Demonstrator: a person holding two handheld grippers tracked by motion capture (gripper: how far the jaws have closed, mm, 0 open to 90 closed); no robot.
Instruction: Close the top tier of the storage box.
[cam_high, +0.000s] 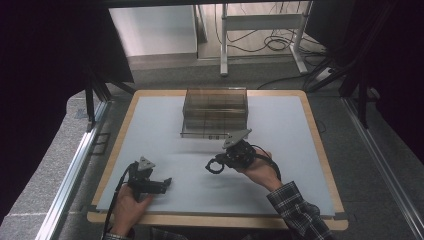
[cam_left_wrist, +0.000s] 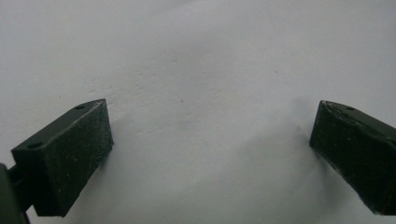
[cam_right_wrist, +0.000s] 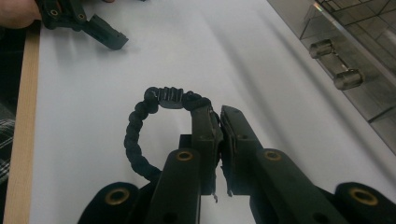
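A black braided bracelet (cam_right_wrist: 135, 126) forms a loop just above the white table top, and my right gripper (cam_right_wrist: 217, 114) is shut on one side of it. From the high view the bracelet (cam_high: 215, 167) hangs at the tip of the right gripper (cam_high: 223, 161), in front of the box. My left gripper (cam_left_wrist: 210, 140) is open, its jaws wide apart over bare white surface with nothing between them. It lies near the table's front left (cam_high: 166, 183), apart from the bracelet.
A clear smoky plastic drawer box (cam_high: 215, 112) stands at the back middle of the white mat (cam_high: 290, 170). Its front carries two small round knobs (cam_right_wrist: 348, 78). The left gripper (cam_right_wrist: 109, 39) lies across the mat from the right one. A wooden rim (cam_high: 215, 220) borders the table.
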